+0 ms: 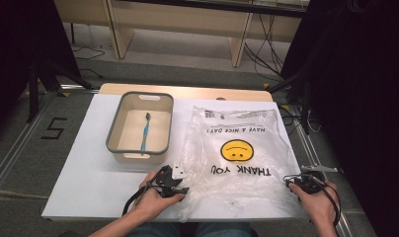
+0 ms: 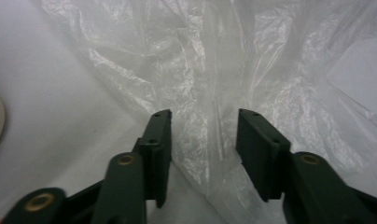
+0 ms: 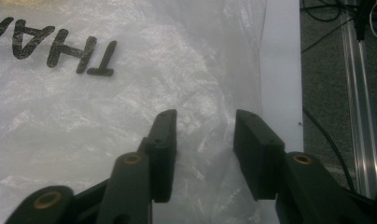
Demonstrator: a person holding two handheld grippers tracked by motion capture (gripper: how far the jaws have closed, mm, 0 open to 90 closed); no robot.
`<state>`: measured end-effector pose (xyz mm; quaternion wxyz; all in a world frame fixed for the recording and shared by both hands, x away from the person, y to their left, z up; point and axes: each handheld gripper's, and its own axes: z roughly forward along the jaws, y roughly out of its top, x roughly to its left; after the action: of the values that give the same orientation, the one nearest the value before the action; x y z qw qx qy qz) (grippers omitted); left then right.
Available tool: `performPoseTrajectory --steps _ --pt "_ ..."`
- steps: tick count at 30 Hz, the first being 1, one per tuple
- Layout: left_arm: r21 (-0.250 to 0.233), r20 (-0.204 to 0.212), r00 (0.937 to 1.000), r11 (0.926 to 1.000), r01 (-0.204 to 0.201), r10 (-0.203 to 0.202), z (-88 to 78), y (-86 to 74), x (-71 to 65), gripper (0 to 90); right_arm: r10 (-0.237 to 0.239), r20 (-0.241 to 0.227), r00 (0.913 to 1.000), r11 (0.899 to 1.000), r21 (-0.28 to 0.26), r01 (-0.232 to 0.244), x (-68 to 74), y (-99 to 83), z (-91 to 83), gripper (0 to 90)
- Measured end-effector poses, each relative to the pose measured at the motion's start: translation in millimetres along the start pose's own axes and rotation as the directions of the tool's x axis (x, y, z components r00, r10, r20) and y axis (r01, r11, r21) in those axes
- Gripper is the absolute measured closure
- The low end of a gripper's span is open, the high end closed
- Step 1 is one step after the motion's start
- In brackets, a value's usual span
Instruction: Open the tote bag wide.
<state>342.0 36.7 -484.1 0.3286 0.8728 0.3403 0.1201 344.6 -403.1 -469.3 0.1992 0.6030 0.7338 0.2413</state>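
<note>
A clear plastic bag (image 1: pixel 237 143) printed "THANK YOU" with a yellow smiley lies flat on the white table (image 1: pixel 84 168). My left gripper (image 1: pixel 180 186) rests at the bag's near left corner. In the left gripper view its jaws (image 2: pixel 204 122) stand apart, a crumpled fold of the bag (image 2: pixel 210 93) rising between them without either pad pressing it. My right gripper (image 1: pixel 292 181) sits at the near right corner. Its jaws (image 3: pixel 203 122) are likewise apart over the bag's film (image 3: pixel 130 93), close to the bag's right edge.
A grey-rimmed bin (image 1: pixel 108 138) stands left of the bag, with a blue toothbrush (image 1: pixel 145 131) lying inside. The table's right edge (image 3: pixel 289 93) runs just beyond the right gripper, with cables and a rail on the floor past it.
</note>
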Motion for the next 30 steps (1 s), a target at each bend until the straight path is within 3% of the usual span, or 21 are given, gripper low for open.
performPoseTrajectory --steps 2,3,4,7,10,15,23,30 --pt "0.007 -0.002 1.0000 1.0000 -0.006 0.006 -0.3 0.8 0.9 66.6 -0.006 -0.006 1.0000 1.000 0.008 0.006 0.7 0.3 -0.9 73.8" --pt "0.007 -0.001 0.9999 0.9999 -0.011 0.011 -0.2 1.2 1.4 66.6 -0.006 -0.006 1.0000 1.000 0.008 0.006 0.7 0.3 -0.9 73.8" --pt "0.012 0.001 0.9997 0.9997 -0.023 0.023 0.0 2.2 1.5 73.5 -0.011 -0.018 0.9998 1.000 0.017 0.011 2.2 1.0 -1.1 80.2" --pt "0.019 -0.004 0.9989 0.9987 -0.047 0.048 1.2 4.4 -0.4 82.6 -0.008 -0.031 0.9995 1.000 0.029 0.009 5.0 2.2 -1.1 89.0" --pt "0.027 -0.003 0.9982 0.9978 -0.060 0.060 1.9 6.6 -0.2 89.3 -0.001 -0.042 0.9991 0.999 0.036 0.003 7.1 3.0 -1.4 90.0" --pt "0.022 -0.020 0.9978 0.9978 -0.062 0.062 2.3 15.5 6.6 89.6 0.020 -0.050 0.9985 1.000 0.017 -0.019 7.3 2.5 -4.7 90.0" --pt "-0.029 -0.083 0.9950 0.9979 -0.058 0.055 -4.9 36.7 20.2 89.6 0.036 -0.071 0.9968 0.999 -0.008 -0.037 14.1 1.0 -12.2 90.0" --pt "-0.069 -0.127 0.9917 0.9972 -0.027 0.018 -10.7 53.7 35.7 89.7 0.046 -0.081 0.9956 0.997 -0.056 -0.051 22.8 1.5 -23.5 90.0"
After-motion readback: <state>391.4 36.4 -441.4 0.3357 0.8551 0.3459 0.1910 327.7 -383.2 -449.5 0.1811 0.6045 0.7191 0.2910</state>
